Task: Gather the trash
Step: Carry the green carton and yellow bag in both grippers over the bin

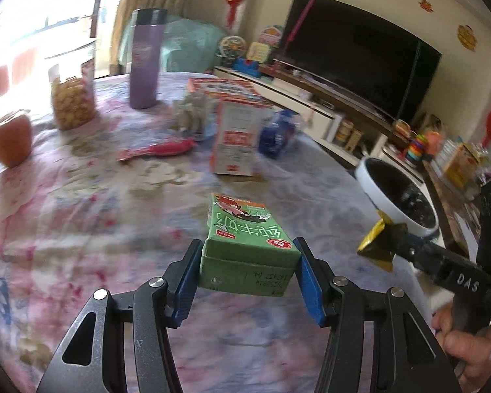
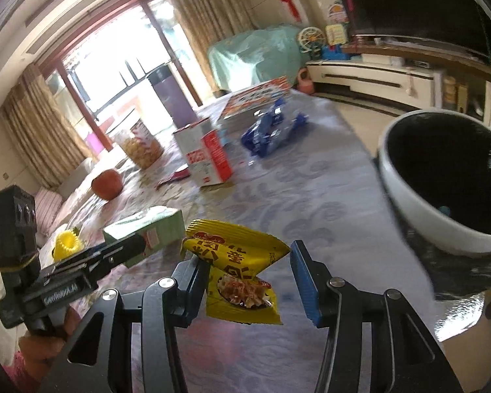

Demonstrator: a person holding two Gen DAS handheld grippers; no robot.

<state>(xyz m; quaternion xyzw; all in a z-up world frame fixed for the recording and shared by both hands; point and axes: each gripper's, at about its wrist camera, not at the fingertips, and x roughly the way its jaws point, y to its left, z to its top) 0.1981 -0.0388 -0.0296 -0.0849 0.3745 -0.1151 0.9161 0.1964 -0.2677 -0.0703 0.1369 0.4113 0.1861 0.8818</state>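
My left gripper (image 1: 248, 245) is shut on a green milk carton (image 1: 245, 229), its blue pads pressing both sides, and holds it clear of the flowered tablecloth (image 1: 81, 213). My right gripper (image 2: 248, 252) is shut on a crumpled yellow snack wrapper (image 2: 242, 271) that spans from pad to pad. A white bin with a black liner (image 2: 409, 196) stands just right of it at the table's edge. From the left wrist view the wrapper (image 1: 376, 245) hangs at the right gripper's tip, right below the bin's rim (image 1: 363, 177). The left gripper with the carton (image 2: 147, 229) shows at left.
Farther back on the table are a red and white carton (image 1: 234, 140), a blue wrapper (image 1: 275, 134), a red wrapper (image 1: 160, 150), a purple bottle (image 1: 144, 59), a snack jar (image 1: 72, 98) and an apple (image 1: 11, 140). A TV (image 1: 360, 52) and its cabinet lie beyond.
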